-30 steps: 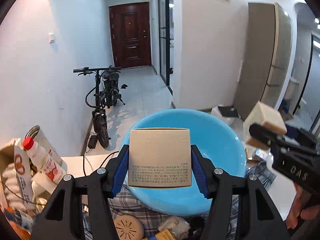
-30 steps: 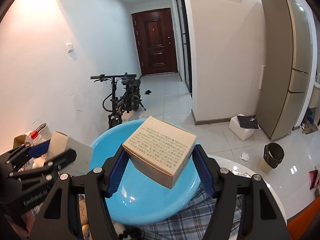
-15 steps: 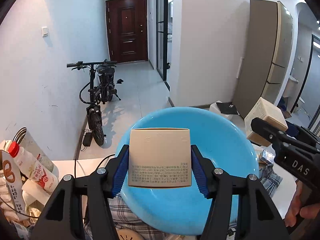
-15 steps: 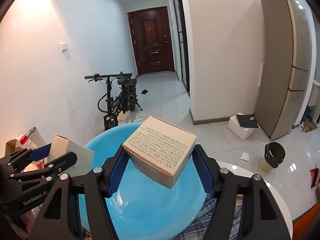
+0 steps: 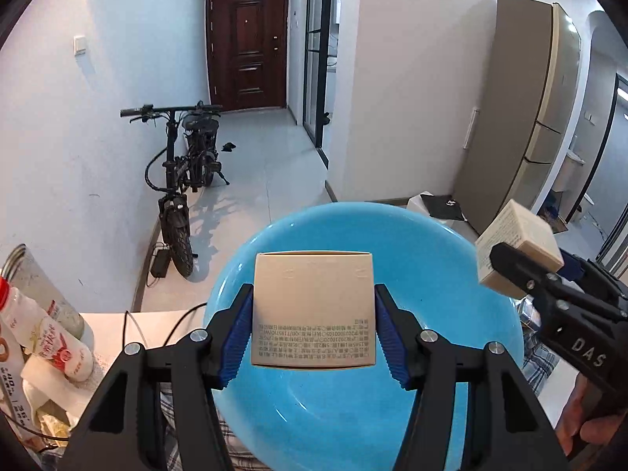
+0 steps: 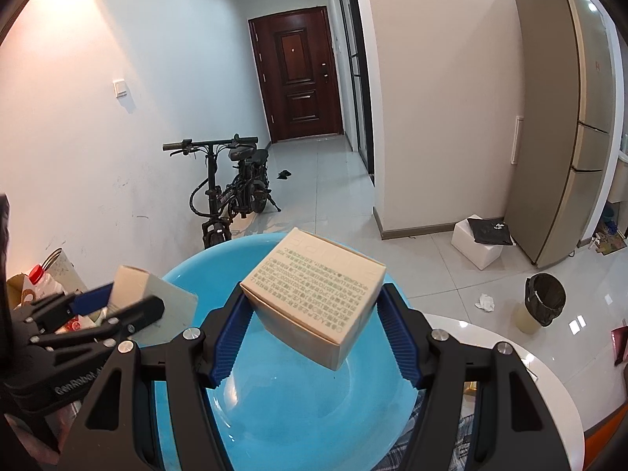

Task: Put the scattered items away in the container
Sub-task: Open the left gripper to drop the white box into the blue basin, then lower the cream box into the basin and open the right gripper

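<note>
We hold a box in each gripper above the blue basin [image 5: 412, 259], which sits on a checked cloth [image 5: 539, 365] on the white round table [image 6: 549, 373].

The left gripper [image 5: 313, 325] is clamped on the left cream box [image 5: 313, 306], its blue pads pressing the box's two side faces. This box sits square to us, its printed face toward the camera with the text upside down, its edges level and upright, over the near half of the basin.

The right gripper [image 6: 314, 325] grasps the right cream box [image 6: 314, 294] by two opposite corners, so the box sits turned, one vertical edge pointing toward us and its printed top tilted up. It hangs over the middle of the basin.

Neither box shows a clear long axis; both look nearly cubic.

At the table's left edge stands a red-capped bottle [image 5: 43, 333].
</note>
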Motion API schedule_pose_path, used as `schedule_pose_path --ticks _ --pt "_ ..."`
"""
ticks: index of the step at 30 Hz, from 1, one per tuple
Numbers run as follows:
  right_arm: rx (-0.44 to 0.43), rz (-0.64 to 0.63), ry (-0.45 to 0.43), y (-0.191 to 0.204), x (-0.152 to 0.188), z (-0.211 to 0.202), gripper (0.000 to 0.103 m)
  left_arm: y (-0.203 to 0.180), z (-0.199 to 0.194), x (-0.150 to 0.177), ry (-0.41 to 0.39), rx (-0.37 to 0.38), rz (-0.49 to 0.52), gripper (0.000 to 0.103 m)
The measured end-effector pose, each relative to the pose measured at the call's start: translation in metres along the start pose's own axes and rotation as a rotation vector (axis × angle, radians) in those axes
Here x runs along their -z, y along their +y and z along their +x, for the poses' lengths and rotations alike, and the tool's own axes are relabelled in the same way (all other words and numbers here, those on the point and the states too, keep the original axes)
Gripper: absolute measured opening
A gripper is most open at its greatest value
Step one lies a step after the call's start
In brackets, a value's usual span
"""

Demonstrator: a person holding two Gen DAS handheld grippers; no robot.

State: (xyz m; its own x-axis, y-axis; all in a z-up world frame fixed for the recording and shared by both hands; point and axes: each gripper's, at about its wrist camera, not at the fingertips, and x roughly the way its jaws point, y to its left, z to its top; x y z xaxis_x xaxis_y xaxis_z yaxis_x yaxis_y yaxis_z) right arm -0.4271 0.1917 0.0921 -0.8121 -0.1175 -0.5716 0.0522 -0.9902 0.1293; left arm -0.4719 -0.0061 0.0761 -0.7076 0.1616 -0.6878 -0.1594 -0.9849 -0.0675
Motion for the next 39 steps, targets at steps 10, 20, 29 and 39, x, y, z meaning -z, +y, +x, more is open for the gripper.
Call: schedule_pose_path --ticks 10,20,29,39 --pt "0.008 -0.02 -0.003 0.002 -0.009 0.008 0.064 -0.001 0.022 0.0 0.059 0.012 0.016 0.061" --pt "0.025 0.02 -0.036 -0.019 -0.013 -0.005 0.064 -0.017 0.012 -0.001 0.017 -0.042 0.071 0.103" --pt "0.016 0.024 -0.04 -0.019 -0.015 -0.005 0.064 -0.006 0.013 0.001 0.046 -0.051 0.026 0.103" --pt "0.011 0.02 -0.031 -0.016 -0.015 -0.002 0.064 -0.004 0.015 0.001 0.047 -0.076 0.026 0.103"
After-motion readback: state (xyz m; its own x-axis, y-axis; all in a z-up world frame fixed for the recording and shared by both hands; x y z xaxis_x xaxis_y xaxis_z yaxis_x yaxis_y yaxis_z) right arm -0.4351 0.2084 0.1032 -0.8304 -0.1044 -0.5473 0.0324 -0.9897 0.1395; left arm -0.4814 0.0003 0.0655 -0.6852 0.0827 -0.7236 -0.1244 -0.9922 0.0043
